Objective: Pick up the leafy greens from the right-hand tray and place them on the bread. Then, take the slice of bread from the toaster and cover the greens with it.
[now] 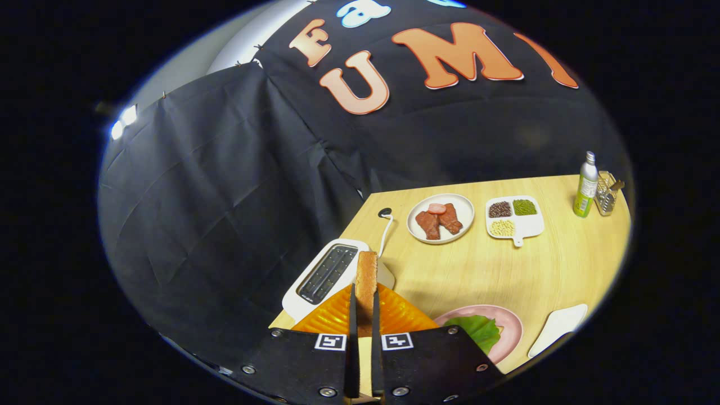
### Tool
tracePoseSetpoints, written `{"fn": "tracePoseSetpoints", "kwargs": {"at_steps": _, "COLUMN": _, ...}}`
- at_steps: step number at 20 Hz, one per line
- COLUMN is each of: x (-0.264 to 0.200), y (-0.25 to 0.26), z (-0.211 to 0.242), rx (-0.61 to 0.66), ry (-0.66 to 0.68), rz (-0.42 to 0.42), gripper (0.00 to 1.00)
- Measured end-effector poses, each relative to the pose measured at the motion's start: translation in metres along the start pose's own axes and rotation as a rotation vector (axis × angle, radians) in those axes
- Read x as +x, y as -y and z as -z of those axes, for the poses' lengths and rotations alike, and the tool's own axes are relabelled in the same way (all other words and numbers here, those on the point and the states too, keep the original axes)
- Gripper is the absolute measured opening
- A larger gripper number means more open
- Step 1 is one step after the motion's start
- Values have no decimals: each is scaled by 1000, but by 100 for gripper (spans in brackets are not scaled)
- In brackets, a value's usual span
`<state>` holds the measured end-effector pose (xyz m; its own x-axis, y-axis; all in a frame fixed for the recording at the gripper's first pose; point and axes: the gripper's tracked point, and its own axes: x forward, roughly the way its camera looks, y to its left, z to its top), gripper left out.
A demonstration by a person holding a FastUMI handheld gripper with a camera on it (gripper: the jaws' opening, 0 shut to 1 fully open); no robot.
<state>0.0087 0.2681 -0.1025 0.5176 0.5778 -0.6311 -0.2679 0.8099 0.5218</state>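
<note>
Hand-held gripper (364, 301) clamping bread slice (366, 275), above orange plate (332, 318), toaster (326, 273) beside

hand-held gripper (364, 298), fingers nearly closed, clamping bread slice (366, 275)

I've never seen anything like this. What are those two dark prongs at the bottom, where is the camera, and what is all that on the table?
The camera rides on a hand-held gripper and looks forward along its two fingers, the prongs you noticed. A person carries it; there is no robot arm. The lens is a fisheye, so everything bends.

The fingers are pressed on a slice of bread, held upright above an orange plate. Beside it stands a white toaster. A pink plate just to the right holds leafy greens.

Farther off on the wooden table are a plate of meat, a small divided tray of beans and grains, a bottle and a wire holder.
</note>
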Motion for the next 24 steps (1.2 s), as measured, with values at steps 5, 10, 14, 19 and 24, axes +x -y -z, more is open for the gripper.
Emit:
{"fn": "tracePoseSetpoints", "kwargs": {"at_steps": 5, "x": -10, "y": 26, "z": 20, "rx": 45, "ry": -12, "rz": 12, "gripper": 9}}
{"fn": "tracePoseSetpoints", "kwargs": {"at_steps": 10, "x": -14, "y": 52, "z": 44, "rx": 86, "ry": -27, "rz": 28, "gripper": 9}}
{"fn": "tracePoseSetpoints", "kwargs": {"at_steps": 14, "x": -14, "y": 73, "z": 60, "rx": 135, "ry": -38, "rz": 38, "gripper": 8}}
{"fn": "tracePoseSetpoints", "kwargs": {"at_steps": 19, "x": -13, "y": 99, "z": 79, "rx": 191, "ry": -41, "rz": 64, "gripper": 8}}
{"fn": "tracePoseSetpoints", "kwargs": {"at_steps": 24, "x": -7, "y": 120, "z": 116, "rx": 262, "ry": -87, "rz": 70, "gripper": 9}}
